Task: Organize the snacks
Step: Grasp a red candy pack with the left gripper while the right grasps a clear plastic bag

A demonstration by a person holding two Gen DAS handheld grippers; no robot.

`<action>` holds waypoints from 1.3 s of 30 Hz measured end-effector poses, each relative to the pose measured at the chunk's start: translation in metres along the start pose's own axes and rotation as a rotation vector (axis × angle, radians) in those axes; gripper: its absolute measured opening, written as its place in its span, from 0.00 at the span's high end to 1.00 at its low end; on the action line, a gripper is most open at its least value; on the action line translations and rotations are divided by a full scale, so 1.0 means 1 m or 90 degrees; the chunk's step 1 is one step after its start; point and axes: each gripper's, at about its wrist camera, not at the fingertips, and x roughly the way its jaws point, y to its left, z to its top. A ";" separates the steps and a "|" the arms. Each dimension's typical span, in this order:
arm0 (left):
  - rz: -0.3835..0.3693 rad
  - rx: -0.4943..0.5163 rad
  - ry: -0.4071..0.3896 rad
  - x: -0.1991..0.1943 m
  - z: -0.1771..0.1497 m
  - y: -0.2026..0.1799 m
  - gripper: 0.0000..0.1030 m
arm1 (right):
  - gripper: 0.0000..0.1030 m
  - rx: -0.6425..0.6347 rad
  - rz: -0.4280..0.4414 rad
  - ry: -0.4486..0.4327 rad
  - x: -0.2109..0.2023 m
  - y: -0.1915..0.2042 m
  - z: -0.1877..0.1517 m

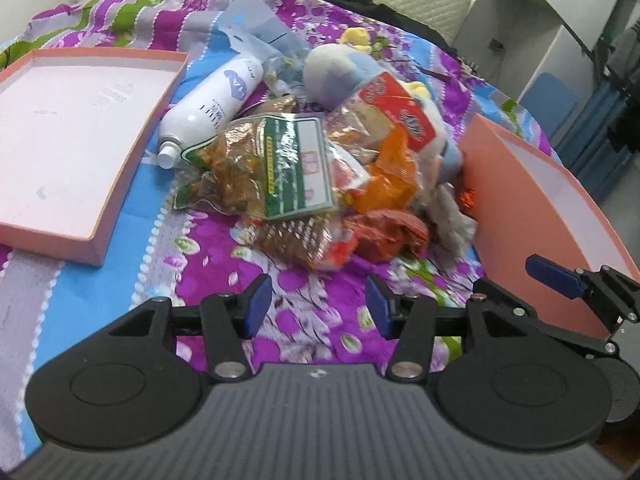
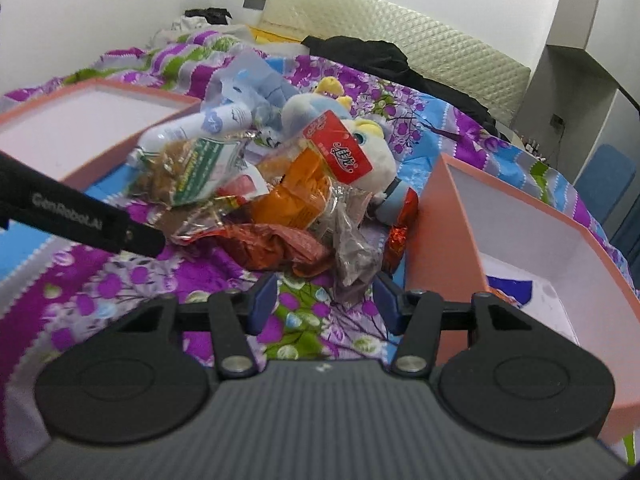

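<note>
**Snack pile on the bed, both grippers empty**

A heap of snacks (image 1: 320, 184) lies in the middle of a bed (image 1: 304, 300) covered with a purple flowered sheet. On top of the heap sits a clear bag with a green label (image 1: 280, 168), with an orange packet (image 1: 392, 176) to its right and a crumpled red wrapper (image 1: 384, 232) at the near edge. A red-labelled packet (image 1: 400, 108) leans against a blue and white plush toy (image 1: 340, 76) at the far side of the pile, and a white bottle (image 1: 212, 108) lies on its side to the left, its cap pointing near.

A shallow pink box lid (image 1: 80, 152) rests open side up on the left of the heap. A deeper pink box (image 2: 520, 248) stands on the right (something blue and orange lies on its floor, too little of it showing to name), and a small red foil sweet (image 2: 398, 236) lies just beside its wall.

The left gripper (image 1: 318, 306) hangs over bare sheet near the heap, its jaws apart and holding nothing. The right gripper (image 2: 326, 300) sits close to the box wall, jaws likewise apart and empty, with a crinkled clear wrapper (image 2: 352, 256) just beyond its fingertips.
</note>
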 end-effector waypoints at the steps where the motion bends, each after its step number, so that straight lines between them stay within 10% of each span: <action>1: -0.001 -0.006 -0.001 0.005 0.002 0.002 0.44 | 0.47 -0.002 -0.003 0.001 0.006 0.000 0.001; 20: 0.044 0.026 0.005 0.077 0.029 0.004 0.40 | 0.47 -0.042 -0.046 0.034 0.096 -0.007 0.014; 29: 0.053 0.025 0.007 0.071 0.031 0.003 0.71 | 0.65 -0.024 -0.059 0.048 0.097 -0.008 0.012; 39: 0.039 0.022 0.004 0.048 0.025 -0.002 0.79 | 0.66 0.005 -0.043 0.045 0.065 -0.013 0.008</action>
